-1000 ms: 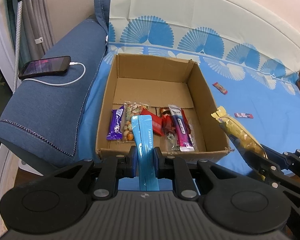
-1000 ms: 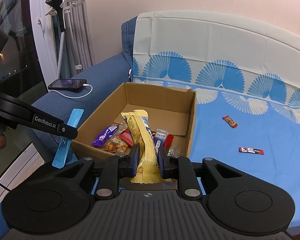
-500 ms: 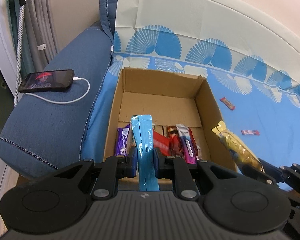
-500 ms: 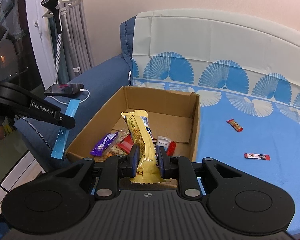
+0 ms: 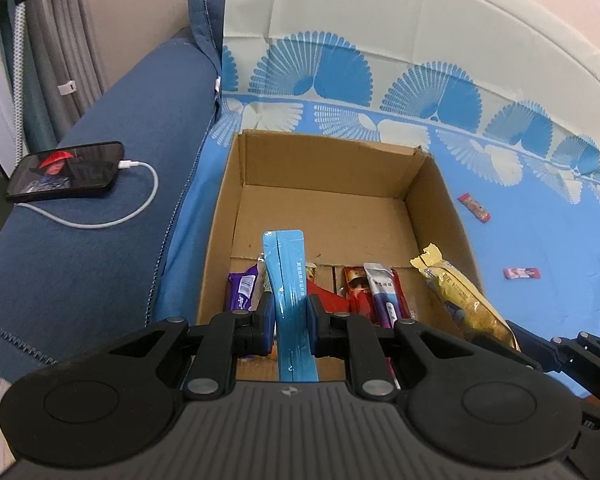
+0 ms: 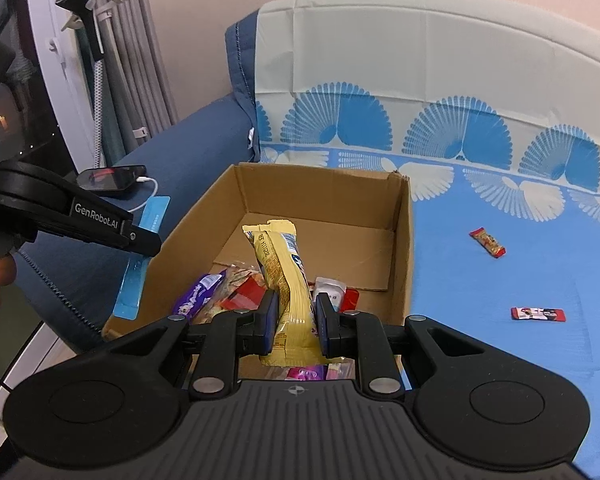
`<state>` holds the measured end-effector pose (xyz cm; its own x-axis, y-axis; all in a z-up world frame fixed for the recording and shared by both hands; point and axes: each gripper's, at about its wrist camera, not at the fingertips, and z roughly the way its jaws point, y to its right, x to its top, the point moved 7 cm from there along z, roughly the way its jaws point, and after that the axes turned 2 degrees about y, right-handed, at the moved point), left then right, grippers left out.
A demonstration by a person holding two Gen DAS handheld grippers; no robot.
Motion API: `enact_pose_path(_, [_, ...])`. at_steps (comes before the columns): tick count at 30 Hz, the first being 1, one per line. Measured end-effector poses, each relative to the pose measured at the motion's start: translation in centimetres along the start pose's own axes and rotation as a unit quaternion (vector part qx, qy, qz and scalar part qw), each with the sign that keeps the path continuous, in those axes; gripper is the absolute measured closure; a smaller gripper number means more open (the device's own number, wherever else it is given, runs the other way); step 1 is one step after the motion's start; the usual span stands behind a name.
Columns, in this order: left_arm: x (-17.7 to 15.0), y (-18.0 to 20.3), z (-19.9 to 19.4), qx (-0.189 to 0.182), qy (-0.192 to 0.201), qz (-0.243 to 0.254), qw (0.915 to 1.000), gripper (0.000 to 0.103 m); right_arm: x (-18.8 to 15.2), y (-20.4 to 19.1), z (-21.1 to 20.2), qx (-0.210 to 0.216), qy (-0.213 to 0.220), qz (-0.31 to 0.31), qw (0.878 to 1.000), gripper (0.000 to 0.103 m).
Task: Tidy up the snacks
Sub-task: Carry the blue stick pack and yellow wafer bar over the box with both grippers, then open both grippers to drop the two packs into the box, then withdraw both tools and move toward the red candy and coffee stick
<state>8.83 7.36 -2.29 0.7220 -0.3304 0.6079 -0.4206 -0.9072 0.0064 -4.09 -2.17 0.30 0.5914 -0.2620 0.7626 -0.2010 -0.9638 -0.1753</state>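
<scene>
An open cardboard box sits on the blue bedsheet, with several snack packets along its near side, among them a purple bar and a red packet. My left gripper is shut on a long blue packet over the box's near edge; it also shows in the right wrist view. My right gripper is shut on a yellow packet above the box's near right part; it shows in the left wrist view.
Two small red snack bars lie on the sheet right of the box. A phone on a white charging cable rests on the dark blue sofa arm at the left. A curtain and stand are at the far left.
Both grippers have moved closer over the box while still holding their packets. The view has shifted so the box's near side sits under the jaws.
</scene>
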Motion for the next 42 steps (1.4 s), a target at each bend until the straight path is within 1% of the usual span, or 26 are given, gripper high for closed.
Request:
enact_pose_path(13, [0.5, 0.2, 6.2, 0.005, -0.036, 0.012, 0.9993, 0.085, 0.1, 1.4, 5.6, -0.006, -0.032, 0.010, 0.999, 0.081])
enact_pose_path(24, [0.6, -0.2, 8.8, 0.023, -0.046, 0.021, 0.9985, 0.084, 0.2, 1.6, 8.3, -0.006, -0.045, 0.006, 0.999, 0.081])
enact_pose_path(25, [0.6, -0.2, 9.0, 0.025, -0.046, 0.023, 0.9984, 0.082, 0.2, 1.6, 8.5, -0.007, -0.047, 0.005, 0.999, 0.080])
enact_pose_path(26, [0.5, -0.3, 9.3, 0.029, -0.048, 0.027, 0.9981, 0.076, 0.1, 1.6, 8.8, -0.006, -0.050, 0.003, 0.999, 0.080])
enact_pose_path(27, [0.4, -0.3, 9.6, 0.032, -0.052, 0.033, 0.9976, 0.048, 0.0, 1.6, 9.2, -0.005, -0.058, -0.002, 0.998, 0.077])
enact_pose_path(28, [0.2, -0.5, 9.9, 0.044, -0.061, 0.036, 0.9965, 0.007, -0.2, 1.6, 9.5, -0.007, -0.067, -0.006, 0.998, 0.057])
enact_pose_path(29, [0.1, -0.8, 9.9, 0.057, -0.066, 0.034, 0.9956, 0.001, -0.4, 1.6, 9.6, -0.014, -0.073, -0.006, 0.997, 0.043])
enact_pose_path(30, [0.0, -1.0, 9.5, 0.064, -0.057, 0.029, 0.9959, 0.000, -0.4, 1.7, 9.5, -0.022, -0.072, -0.004, 0.997, 0.024])
enact_pose_path(31, [-0.1, -1.1, 9.1, 0.063, -0.048, 0.030, 0.9964, 0.000, -0.4, 1.7, 9.2, -0.027, -0.066, -0.004, 0.997, 0.021])
enact_pose_path(32, [-0.2, -1.1, 8.6, 0.060, -0.045, 0.034, 0.9966, 0.000, -0.4, 1.7, 8.8, -0.025, -0.064, -0.007, 0.998, 0.021])
enact_pose_path(35, [-1.1, -1.3, 7.3, 0.067, -0.046, 0.041, 0.9959, 0.000, -0.7, 1.4, 7.4, -0.017, -0.063, -0.006, 0.998, 0.020])
enact_pose_path(38, [-2.1, -1.4, 5.6, 0.063, -0.053, 0.034, 0.9961, 0.000, -1.0, 1.1, 5.7, -0.013, -0.062, 0.001, 0.998, 0.019])
enact_pose_path(42, [-3.8, -1.3, 2.5, 0.060, -0.049, 0.021, 0.9968, 0.000, -1.3, 0.6, 2.9, -0.006, -0.057, 0.015, 0.998, 0.014])
